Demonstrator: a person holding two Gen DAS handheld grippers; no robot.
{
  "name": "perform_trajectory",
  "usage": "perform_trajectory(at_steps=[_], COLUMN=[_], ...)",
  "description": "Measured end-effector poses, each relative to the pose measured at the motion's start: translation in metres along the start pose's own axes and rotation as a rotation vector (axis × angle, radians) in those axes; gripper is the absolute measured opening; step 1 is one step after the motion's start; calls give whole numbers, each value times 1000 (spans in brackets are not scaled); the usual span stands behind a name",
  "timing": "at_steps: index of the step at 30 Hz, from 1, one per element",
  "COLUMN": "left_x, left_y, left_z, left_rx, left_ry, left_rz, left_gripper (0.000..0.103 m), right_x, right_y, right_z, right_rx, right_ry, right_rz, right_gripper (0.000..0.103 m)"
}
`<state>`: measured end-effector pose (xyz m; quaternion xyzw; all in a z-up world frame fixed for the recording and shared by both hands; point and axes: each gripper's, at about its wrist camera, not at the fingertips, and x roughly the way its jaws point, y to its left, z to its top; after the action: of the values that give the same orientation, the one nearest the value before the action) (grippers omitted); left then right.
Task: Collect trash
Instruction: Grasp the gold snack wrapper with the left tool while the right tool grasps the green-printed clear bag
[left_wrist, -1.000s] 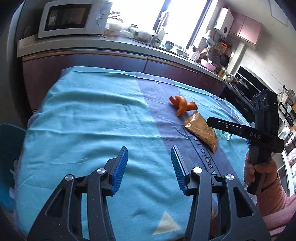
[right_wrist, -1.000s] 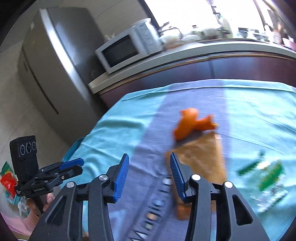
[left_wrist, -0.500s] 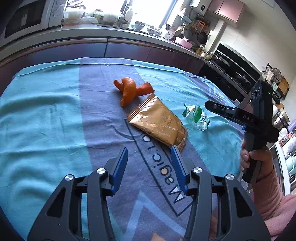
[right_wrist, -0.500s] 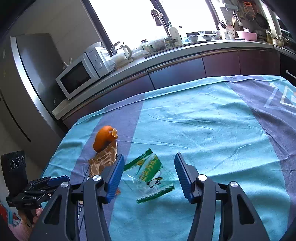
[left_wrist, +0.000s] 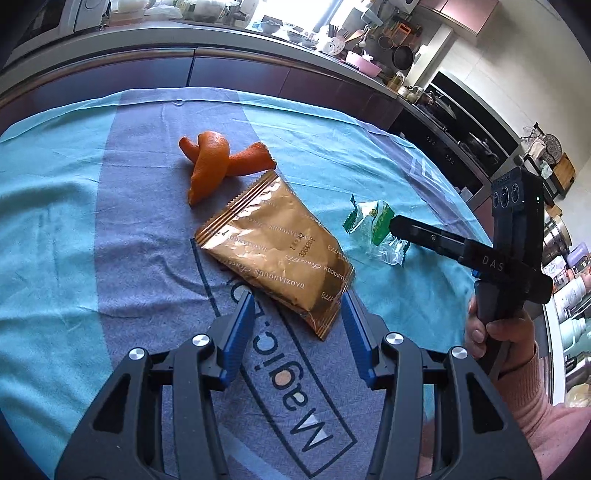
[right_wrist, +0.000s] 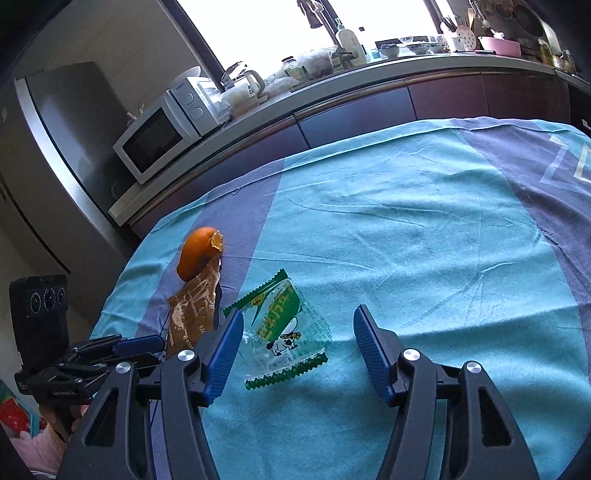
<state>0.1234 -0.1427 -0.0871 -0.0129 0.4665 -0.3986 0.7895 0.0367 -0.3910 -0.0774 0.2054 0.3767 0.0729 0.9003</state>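
Three pieces of trash lie on the blue tablecloth (left_wrist: 74, 229): a curled orange peel (left_wrist: 214, 162), a gold snack packet (left_wrist: 273, 247) and a clear green-printed wrapper (left_wrist: 373, 225). My left gripper (left_wrist: 297, 321) is open, its fingers astride the near corner of the gold packet. My right gripper (right_wrist: 297, 339) is open just above the green wrapper (right_wrist: 284, 328), with the wrapper between its fingers. The peel (right_wrist: 197, 251) and gold packet (right_wrist: 194, 310) lie to its left. The right gripper also shows in the left wrist view (left_wrist: 399, 225), over the wrapper.
A kitchen counter (left_wrist: 221, 33) with dishes runs behind the table. A microwave (right_wrist: 162, 136) and a grey fridge (right_wrist: 62, 147) stand at the left. The table's far edge (right_wrist: 369, 144) faces dark cabinets.
My left gripper has moved forward to the gold packet's corner. My right gripper has swung right from the packet and come down over the green wrapper, its jaws wider.
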Motion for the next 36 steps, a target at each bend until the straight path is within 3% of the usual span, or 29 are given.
perform_trajectory(at_steps=[3, 5, 8, 11, 13, 19, 23, 27, 28, 31, 33, 36], left_x=[6, 10, 13, 15, 16, 15, 14, 14, 15, 16, 17, 17], left_y=[1, 3, 3, 3, 5, 10, 9, 6, 6, 2, 1, -2], left_z=[6, 9, 13, 15, 16, 15, 14, 12, 11, 11, 12, 12], left_rx=[-20, -31, -41, -44, -49, -71, -64, -54, -56, -46, -41, -32], left_ry=[10, 11, 12, 12, 14, 8, 9, 20, 26, 28, 28, 23], left_rz=[-7, -6, 8, 32, 42, 19, 13, 12, 9, -5, -3, 17], left_gripper=[48, 48, 44, 35, 23, 10, 8, 8, 20, 26, 28, 22], right_x=[1, 2, 2, 4, 5, 8, 11, 16, 17, 21, 23, 23], right_y=[4, 8, 12, 16, 17, 23, 26, 33, 35, 40, 43, 44], right_z=[-1, -2, -3, -3, -3, -4, -4, -5, -6, -7, -7, -7], right_rx=[-19, -34, -50, -61, -62, -73, -73, -85, -90, -101, -109, -110], right_ry=[10, 19, 24, 28, 29, 45, 54, 70, 74, 89, 95, 94], right_rz=[15, 22, 37, 47, 49, 69, 86, 101, 104, 116, 118, 119], right_gripper=[48, 35, 28, 23, 20, 20, 20, 20, 20, 20, 20, 20])
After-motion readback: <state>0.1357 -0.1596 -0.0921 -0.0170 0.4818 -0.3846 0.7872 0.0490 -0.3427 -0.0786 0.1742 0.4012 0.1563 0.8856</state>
